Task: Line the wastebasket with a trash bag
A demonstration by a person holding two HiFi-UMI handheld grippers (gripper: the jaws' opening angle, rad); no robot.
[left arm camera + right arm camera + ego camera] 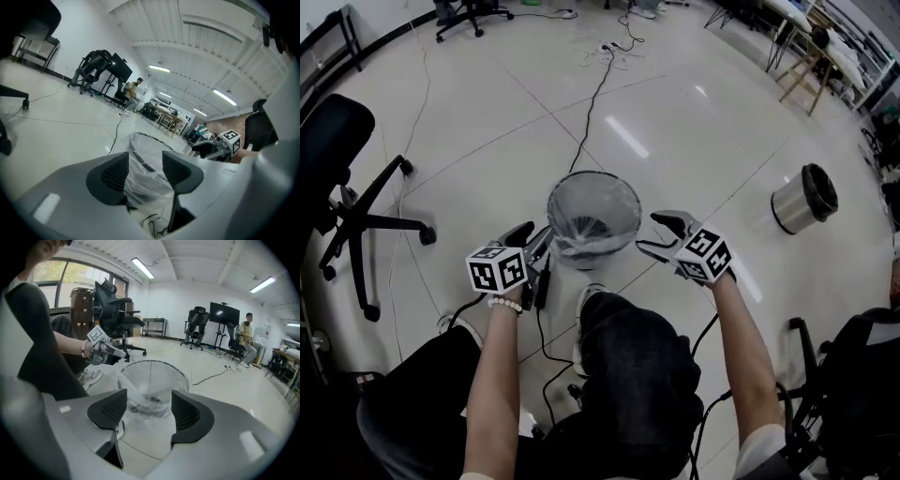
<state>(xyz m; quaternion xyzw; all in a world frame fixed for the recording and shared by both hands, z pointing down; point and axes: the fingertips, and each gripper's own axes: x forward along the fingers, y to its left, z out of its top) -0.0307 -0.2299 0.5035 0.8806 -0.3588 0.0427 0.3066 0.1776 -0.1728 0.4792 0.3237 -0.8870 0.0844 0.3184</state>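
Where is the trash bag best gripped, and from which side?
Probably the trash bag where its loose edge bunches at the near rim of the wastebasket, coming from the person's side: there the film hangs loose outside the mesh.

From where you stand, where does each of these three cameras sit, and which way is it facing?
Head view: on the person's head, facing steeply down at the wastebasket; the arms, lap, left gripper and right gripper show.
Left gripper view: on the left gripper, looking along its open jaws at the bag.
Right gripper view: on the right gripper, facing the wastebasket from the opposite side.
Shared: all three see the wastebasket, and each gripper view sees the other gripper.
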